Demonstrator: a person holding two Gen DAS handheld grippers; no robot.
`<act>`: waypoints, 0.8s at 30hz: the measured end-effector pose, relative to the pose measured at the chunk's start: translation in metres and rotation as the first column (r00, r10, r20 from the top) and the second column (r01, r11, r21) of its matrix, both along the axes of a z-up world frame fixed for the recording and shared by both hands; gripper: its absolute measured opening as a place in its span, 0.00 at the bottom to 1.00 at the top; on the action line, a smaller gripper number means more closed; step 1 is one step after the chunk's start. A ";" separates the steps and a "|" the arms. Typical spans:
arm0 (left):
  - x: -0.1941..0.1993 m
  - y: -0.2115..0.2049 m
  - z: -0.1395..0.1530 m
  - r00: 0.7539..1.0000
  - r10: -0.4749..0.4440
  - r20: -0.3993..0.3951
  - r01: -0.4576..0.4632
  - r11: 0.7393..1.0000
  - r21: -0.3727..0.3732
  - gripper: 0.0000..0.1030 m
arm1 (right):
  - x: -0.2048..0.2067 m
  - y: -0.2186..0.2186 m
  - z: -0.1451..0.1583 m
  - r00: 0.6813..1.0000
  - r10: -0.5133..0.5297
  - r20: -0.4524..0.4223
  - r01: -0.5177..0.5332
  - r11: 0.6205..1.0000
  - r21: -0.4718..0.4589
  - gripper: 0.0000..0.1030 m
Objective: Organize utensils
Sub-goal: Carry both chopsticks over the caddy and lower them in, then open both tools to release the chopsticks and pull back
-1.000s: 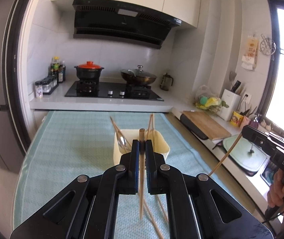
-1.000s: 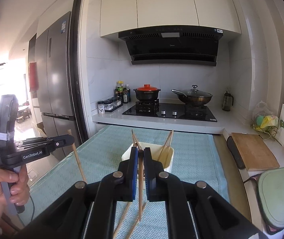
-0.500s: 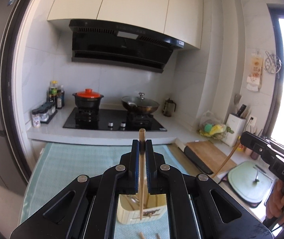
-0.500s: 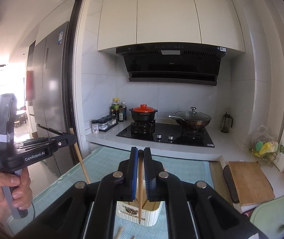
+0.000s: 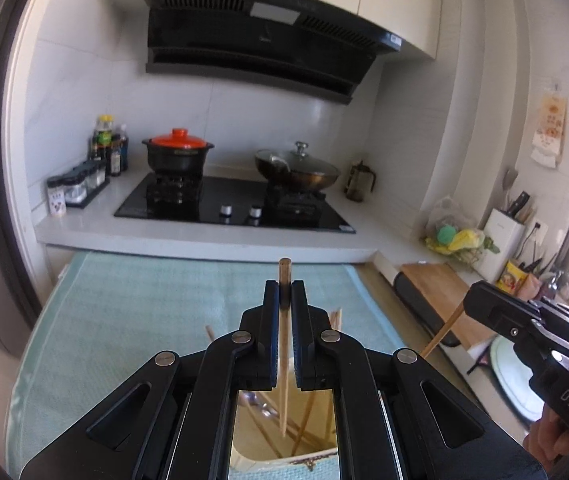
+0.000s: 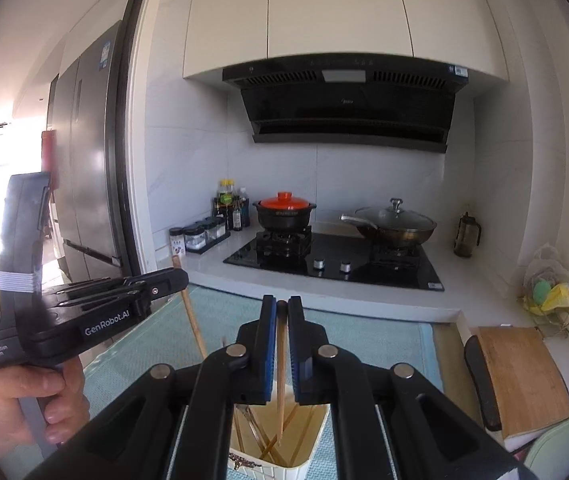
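My left gripper (image 5: 284, 294) is shut on a wooden chopstick (image 5: 283, 360) that hangs tip-down over the cream utensil holder (image 5: 280, 446). My right gripper (image 6: 282, 314) is shut on another wooden chopstick (image 6: 280, 384), its tip inside the same cream holder (image 6: 284, 460). Several chopsticks and a metal utensil lean in the holder. The holder stands on a light blue mat (image 5: 132, 312). Each wrist view shows the other gripper off to the side with its chopstick slanting down: the right one (image 5: 460, 310), the left one (image 6: 180, 276).
Behind the mat runs a white counter with a black hob (image 5: 228, 204), an orange-lidded pot (image 5: 178, 152) and a lidded wok (image 5: 298, 168). A wooden cutting board (image 6: 520, 368) and a pale green lid (image 5: 520, 380) lie right. A fridge (image 6: 84, 168) stands left.
Both grippers have moved forward with their chopsticks until they hang over the holder, which now sits right under the jaws. The loose chopsticks on the mat have dropped out of view.
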State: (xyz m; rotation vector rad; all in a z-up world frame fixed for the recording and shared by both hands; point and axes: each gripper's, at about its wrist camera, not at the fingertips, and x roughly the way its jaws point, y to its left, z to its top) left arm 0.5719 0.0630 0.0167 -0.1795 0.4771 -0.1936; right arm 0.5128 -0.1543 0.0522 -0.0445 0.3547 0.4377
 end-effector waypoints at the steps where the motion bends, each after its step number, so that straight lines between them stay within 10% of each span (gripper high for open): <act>1: 0.005 -0.002 -0.008 1.000 -0.005 -0.024 0.006 1.000 0.004 0.03 | 0.007 0.001 -0.009 0.999 0.005 -0.034 -0.005 1.000 -0.006 0.06; 12: 0.046 -0.016 -0.061 0.979 -0.016 -0.203 0.023 0.999 0.029 0.04 | 0.074 0.011 -0.075 0.958 0.024 -0.287 -0.020 1.000 0.017 0.06; 14: 0.049 -0.017 -0.062 0.978 -0.010 -0.208 0.019 0.999 0.041 0.12 | 0.082 0.009 -0.079 0.954 0.015 -0.300 -0.001 0.999 0.046 0.07; 16: 0.050 -0.016 -0.062 0.978 0.002 -0.208 0.007 0.999 0.042 0.51 | 0.090 0.006 -0.081 0.948 0.012 -0.319 0.011 0.998 0.070 0.08; 18: 0.044 -0.011 -0.058 0.982 0.034 -0.186 -0.026 0.999 0.047 0.68 | 0.096 0.005 -0.081 0.948 0.003 -0.319 0.022 0.997 0.073 0.17; 21: 0.031 -0.003 -0.053 0.982 0.054 -0.181 -0.043 0.997 0.064 0.70 | 0.094 -0.001 -0.075 0.958 -0.015 -0.285 0.044 0.995 0.095 0.53; 24: 0.004 0.006 -0.048 0.982 0.064 -0.176 -0.047 0.994 0.100 0.76 | 0.084 -0.009 -0.068 0.965 -0.028 -0.261 0.056 0.993 0.103 0.54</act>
